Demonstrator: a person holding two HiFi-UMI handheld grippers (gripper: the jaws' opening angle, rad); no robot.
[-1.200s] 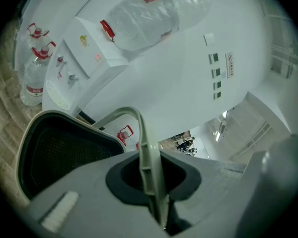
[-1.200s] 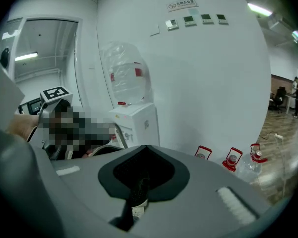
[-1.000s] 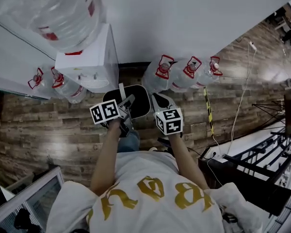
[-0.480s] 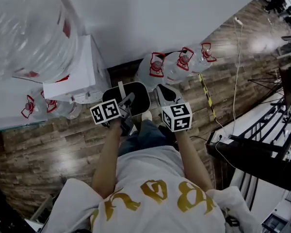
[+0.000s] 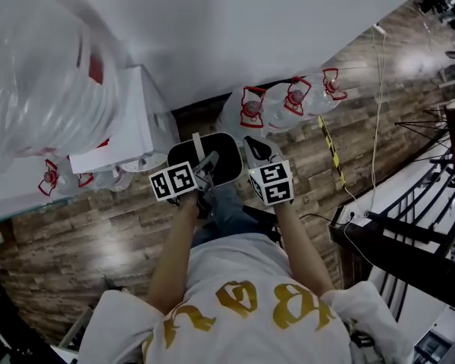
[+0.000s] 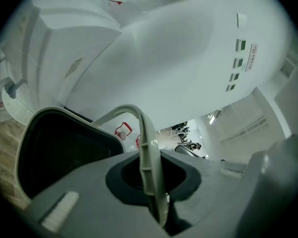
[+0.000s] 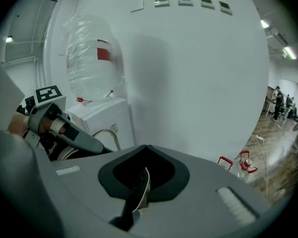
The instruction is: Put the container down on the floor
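Observation:
The container [image 5: 207,158] is a black bin with a white rim and a pale bail handle, held in the air in front of the person over the wooden floor [image 5: 76,241]. My left gripper [image 5: 201,167] is shut on the handle [image 6: 146,148], which runs upright between its jaws, with the bin's dark inside [image 6: 59,152] to the left. My right gripper [image 5: 255,152] grips the bin's right side, shut on a thin strip of the rim [image 7: 141,185]. The left gripper [image 7: 64,133] shows at the left of the right gripper view.
A white water dispenser [image 5: 133,123] with a big clear bottle [image 5: 38,89] stands at the left against the white wall. Water bottles [image 5: 288,101] with red handles stand on the floor beyond the bin, and more [image 5: 61,179] at the left. A white cable [image 5: 375,112] and black racks [image 5: 409,233] lie to the right.
Both grippers keep their hold on the container and have drifted slightly right in the head view. The view itself has swung, so the dispenser bottle looms larger.

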